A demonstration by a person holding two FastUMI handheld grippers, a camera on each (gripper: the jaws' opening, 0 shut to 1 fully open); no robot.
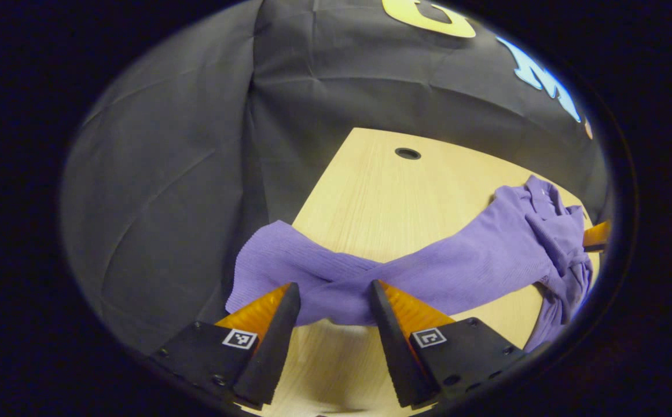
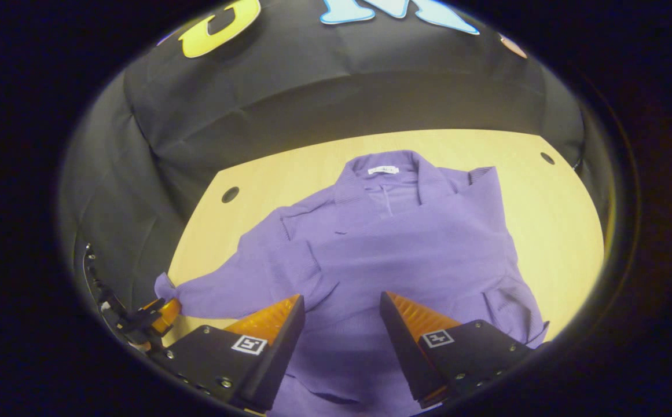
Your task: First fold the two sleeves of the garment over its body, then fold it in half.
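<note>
Purple garment (image 2: pixel 393 249) spread on wooden table (image 2: pixel 555 220), collar far, right sleeve across body. Left gripper (image 1: pixel 334 292) jaws apart around left sleeve (image 1: pixel 370 278), not clamped. Right gripper (image 2: pixel 341 307) jaws apart above near hem.

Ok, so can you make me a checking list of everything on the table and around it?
Surface: light wooden table with round holes; no spills seen.
Job's things: purple garment lying flat, collar at the far side. One sleeve looks folded over the body. The other sleeve is stretched out sideways to the table's edge.
Clutter: nothing seen.
Grippers: left gripper open, fingers at the stretched-out sleeve. Right gripper open, above the garment's body.
Cables: nothing seen.
Surroundings: black cloth wall behind and beside the table.
</note>
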